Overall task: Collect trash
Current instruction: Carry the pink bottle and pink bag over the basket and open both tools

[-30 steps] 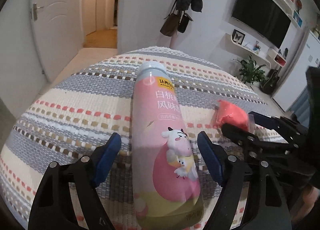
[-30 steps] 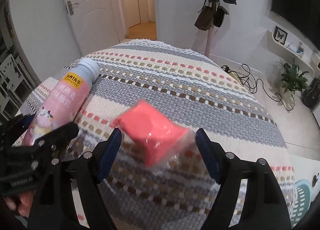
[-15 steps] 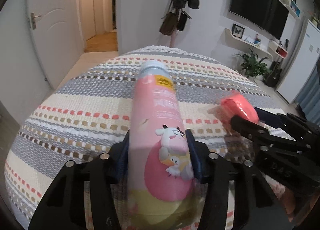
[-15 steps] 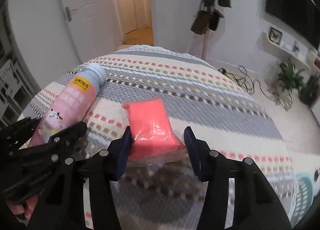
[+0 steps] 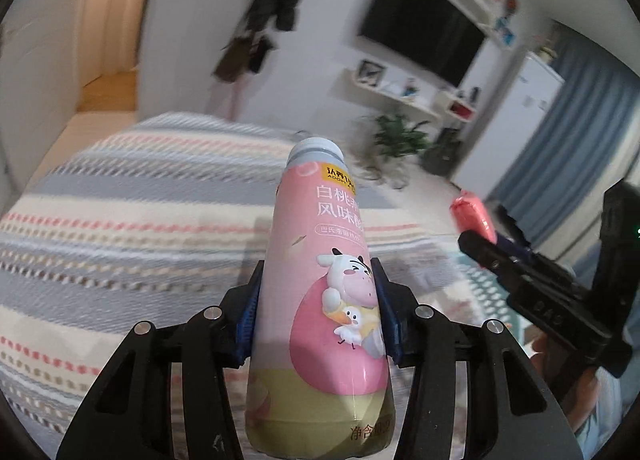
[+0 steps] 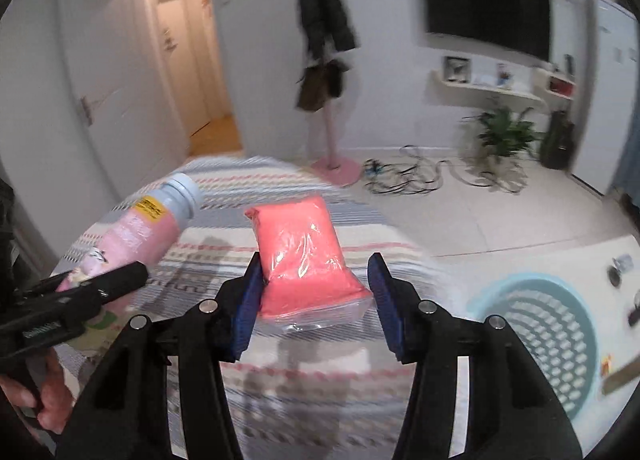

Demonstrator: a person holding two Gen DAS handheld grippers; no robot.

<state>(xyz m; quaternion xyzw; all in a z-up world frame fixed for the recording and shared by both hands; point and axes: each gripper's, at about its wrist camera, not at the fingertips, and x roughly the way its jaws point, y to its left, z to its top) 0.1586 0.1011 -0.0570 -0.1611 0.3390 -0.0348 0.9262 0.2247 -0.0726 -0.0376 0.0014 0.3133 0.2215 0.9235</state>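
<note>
Left gripper (image 5: 318, 310) remains clamped on the pink bottle (image 5: 320, 300), now lifted off the striped blanket (image 5: 120, 228). Right gripper (image 6: 314, 300) holds the red packet (image 6: 306, 256), likewise raised, with a blue basket (image 6: 560, 324) newly visible at right.

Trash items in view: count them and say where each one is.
2. The pink bottle is clamped in the left gripper; the red packet is held in the right gripper. Both are above the striped bed. More may be out of view.
</note>
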